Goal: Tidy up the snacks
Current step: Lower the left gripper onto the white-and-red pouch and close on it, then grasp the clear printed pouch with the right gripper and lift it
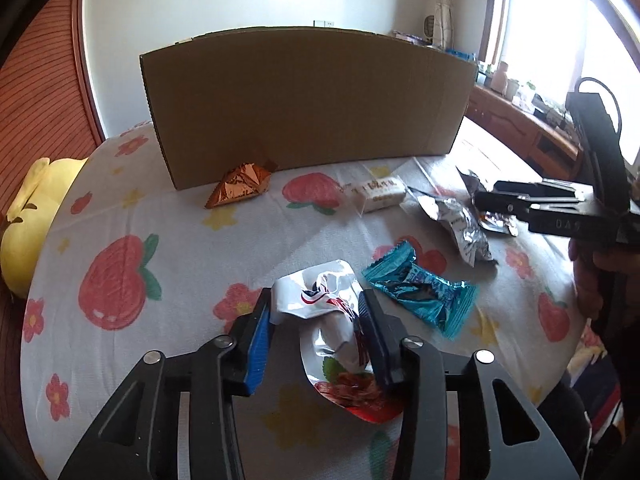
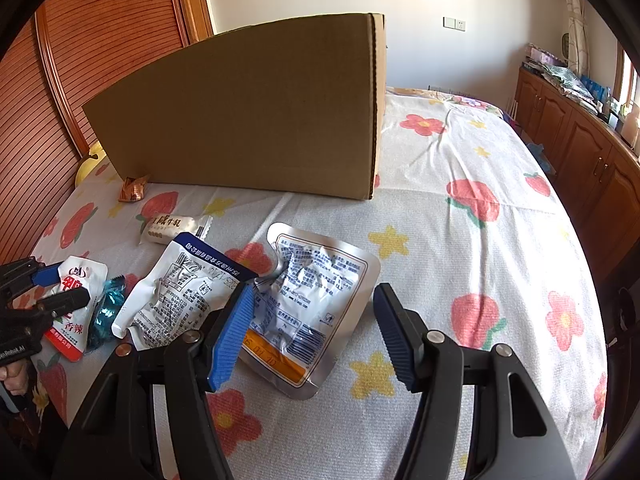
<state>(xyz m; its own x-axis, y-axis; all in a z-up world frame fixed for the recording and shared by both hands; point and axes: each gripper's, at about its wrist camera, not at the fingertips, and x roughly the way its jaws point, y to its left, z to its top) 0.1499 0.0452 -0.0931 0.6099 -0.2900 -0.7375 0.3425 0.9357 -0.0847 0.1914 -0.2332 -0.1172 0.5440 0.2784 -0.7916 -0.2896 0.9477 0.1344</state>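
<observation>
red-white pouch (image 1: 340,320) between left hand-held gripper (image 1: 316,312) fingers

six snack packets (image 2: 316,304), one cardboard box (image 2: 248,120), one yellow plush (image 1: 30,216)

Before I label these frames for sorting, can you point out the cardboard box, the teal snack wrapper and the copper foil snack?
cardboard box (image 1: 308,100): left wrist view, middle of its front wall.
teal snack wrapper (image 1: 420,286): left wrist view, centre of the crinkled packet.
copper foil snack (image 1: 240,186): left wrist view, middle of the foil.
</observation>
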